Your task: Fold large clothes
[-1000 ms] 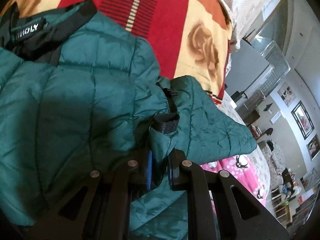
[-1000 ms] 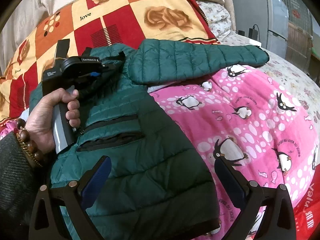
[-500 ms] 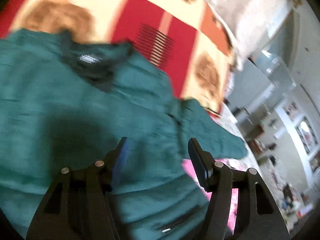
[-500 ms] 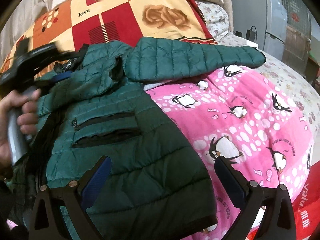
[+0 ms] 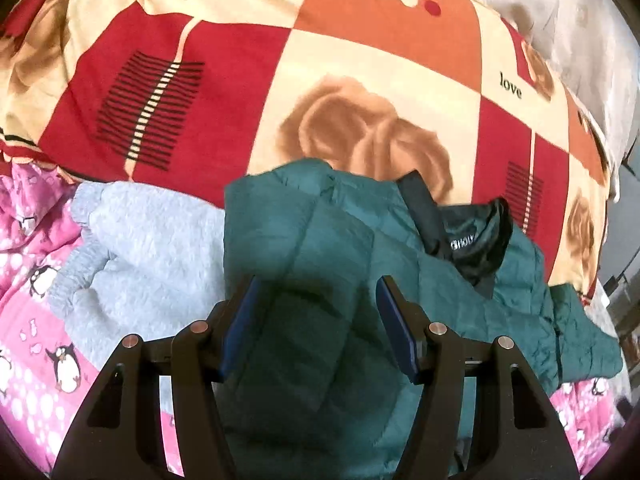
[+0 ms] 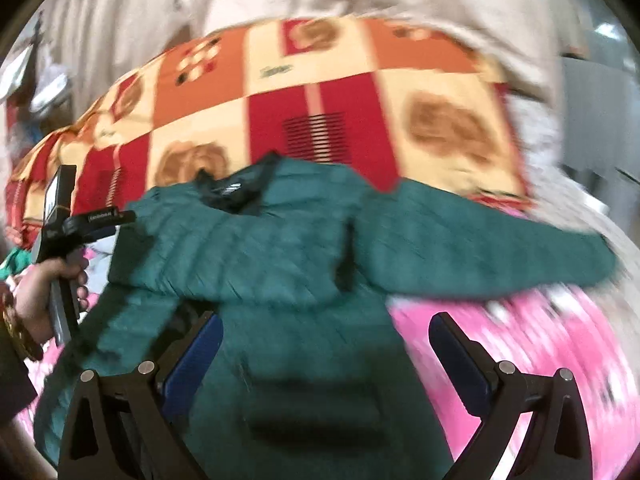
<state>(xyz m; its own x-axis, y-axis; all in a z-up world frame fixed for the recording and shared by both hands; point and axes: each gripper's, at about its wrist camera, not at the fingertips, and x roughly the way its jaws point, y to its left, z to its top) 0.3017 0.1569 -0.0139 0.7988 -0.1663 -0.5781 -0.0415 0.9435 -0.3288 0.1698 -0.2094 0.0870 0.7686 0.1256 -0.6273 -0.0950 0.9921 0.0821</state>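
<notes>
The left wrist view looks forward along its own spread fingers from close above the green jacket [image 5: 320, 264], facing its collar end and the red and orange quilt [image 5: 360, 60] beyond, with a grey fleece garment [image 5: 152, 240] at its left edge. The right wrist view sits farther back, over the jacket's lower body, facing the same quilt [image 6: 320, 92], and is motion-blurred. It takes in the left gripper [image 6: 94, 220] from outside. Both views share jacket, collar and quilt.
</notes>
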